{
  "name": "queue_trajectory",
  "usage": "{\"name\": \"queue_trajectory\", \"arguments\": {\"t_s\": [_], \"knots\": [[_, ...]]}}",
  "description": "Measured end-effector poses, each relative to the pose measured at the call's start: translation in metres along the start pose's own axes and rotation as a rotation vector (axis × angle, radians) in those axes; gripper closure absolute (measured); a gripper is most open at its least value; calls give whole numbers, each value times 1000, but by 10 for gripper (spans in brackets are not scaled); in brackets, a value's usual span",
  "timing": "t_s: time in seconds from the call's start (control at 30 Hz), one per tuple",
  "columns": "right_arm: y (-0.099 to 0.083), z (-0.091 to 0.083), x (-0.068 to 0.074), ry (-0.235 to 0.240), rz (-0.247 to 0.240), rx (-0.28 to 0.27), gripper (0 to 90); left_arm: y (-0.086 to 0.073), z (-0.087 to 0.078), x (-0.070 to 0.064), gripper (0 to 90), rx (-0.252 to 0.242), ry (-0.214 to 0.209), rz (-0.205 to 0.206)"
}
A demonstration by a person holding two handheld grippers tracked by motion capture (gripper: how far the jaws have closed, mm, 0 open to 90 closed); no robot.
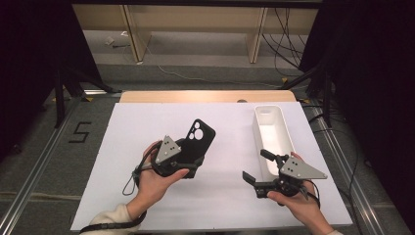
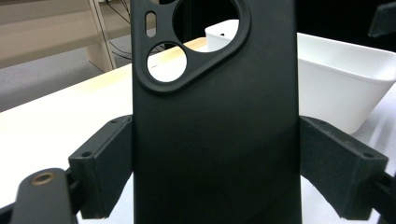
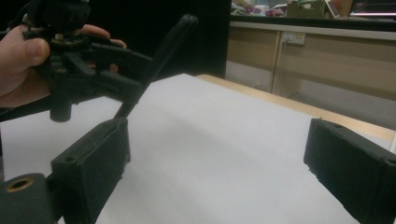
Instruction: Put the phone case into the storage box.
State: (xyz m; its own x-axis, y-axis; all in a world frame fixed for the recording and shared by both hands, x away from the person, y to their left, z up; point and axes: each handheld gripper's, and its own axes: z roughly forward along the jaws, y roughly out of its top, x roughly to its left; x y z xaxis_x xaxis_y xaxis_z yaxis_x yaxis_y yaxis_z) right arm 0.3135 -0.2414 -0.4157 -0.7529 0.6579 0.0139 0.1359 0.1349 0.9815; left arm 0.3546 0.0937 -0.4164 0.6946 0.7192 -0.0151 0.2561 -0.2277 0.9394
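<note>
- The left gripper is clenched on a black phone case, its two black jaws pressing the case's long edges from either side.
- In the left gripper view the phone case stands upright between the jaws, back face toward the camera, with its raised camera cut-out at the top; the table and the tray show through the round holes.
- The person's left hand wraps the gripper's body from below, and the grey three-cornered plate sits on top of it.
- The case is lifted off the table, above its left-centre part, tilted so the cut-out end points away from the person and to the right.
- The right gripper is released: its jaws stand wide apart with nothing between them, above the white table near the front right.
- In the right gripper view the left gripper and the edge of the held case show at upper left, well apart from the right jaws.
- The right hand holds the right gripper from the near side.
- A long white tray lies on the table's right side, just beside the right gripper, its long axis running away from the person.
</note>
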Motion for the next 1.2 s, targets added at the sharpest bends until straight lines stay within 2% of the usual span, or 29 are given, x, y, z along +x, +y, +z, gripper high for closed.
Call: {"name": "queue_trajectory", "arguments": {"t_s": [0.43, 0.7, 1.2], "knots": [[24, 22, -6, 6, 2, -34, 90, 0, 2, -7, 146, -1, 0, 12], [36, 48, -5, 30, 12, -43, 97, -1, 5, -10, 146, 4, -8, 21], [54, 81, -2, 66, 10, -65, 103, -1, 7, -14, 146, 6, -16, 42]]}}
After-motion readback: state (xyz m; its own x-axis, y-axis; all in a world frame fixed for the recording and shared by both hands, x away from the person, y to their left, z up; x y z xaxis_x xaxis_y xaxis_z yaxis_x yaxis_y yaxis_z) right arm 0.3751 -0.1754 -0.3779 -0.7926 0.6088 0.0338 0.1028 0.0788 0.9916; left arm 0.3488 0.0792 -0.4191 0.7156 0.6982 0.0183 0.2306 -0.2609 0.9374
